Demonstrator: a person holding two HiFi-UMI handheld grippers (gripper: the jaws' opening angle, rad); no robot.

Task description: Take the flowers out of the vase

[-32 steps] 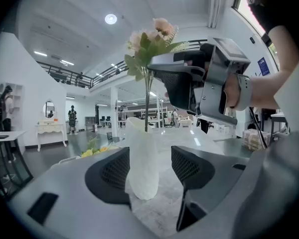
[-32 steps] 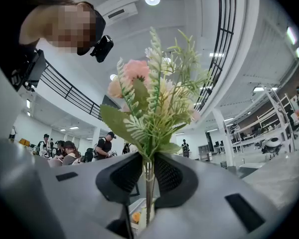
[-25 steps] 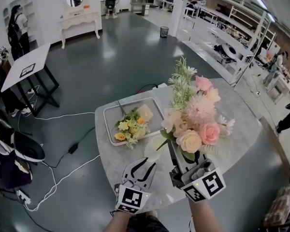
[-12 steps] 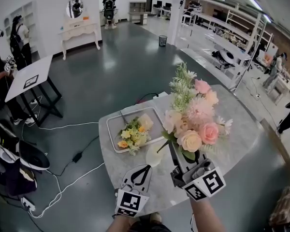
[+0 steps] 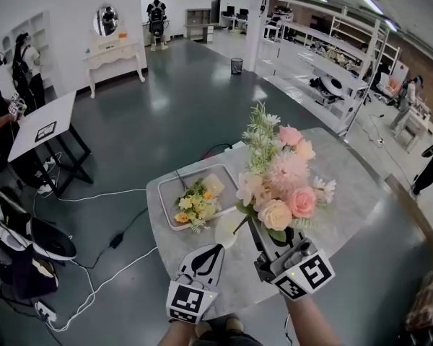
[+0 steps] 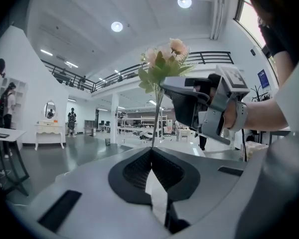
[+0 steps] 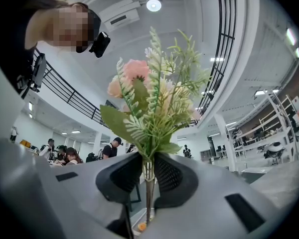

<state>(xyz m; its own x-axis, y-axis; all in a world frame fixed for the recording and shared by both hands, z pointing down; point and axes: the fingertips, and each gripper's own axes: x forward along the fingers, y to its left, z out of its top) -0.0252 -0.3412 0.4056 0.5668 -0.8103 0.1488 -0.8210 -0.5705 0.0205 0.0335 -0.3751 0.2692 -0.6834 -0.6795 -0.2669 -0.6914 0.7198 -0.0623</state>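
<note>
A bouquet of pink and cream flowers with green sprigs stands upright in my right gripper, whose jaws are shut on its stems. In the right gripper view the stems run down between the ribbed pads. A pale round vase sits on the table just left of the stems. My left gripper is shut, its tips beside the vase. In the left gripper view a thin stem rises just beyond the closed tips; I cannot tell whether they touch it.
A grey tray on the round marble table holds a bunch of yellow flowers. Cables trail over the dark floor at the left. A white side table and people stand at the far left.
The left jaws were open a second ago and are now shut. Both grippers have risen a little, and the bouquet has lifted with the right one.
</note>
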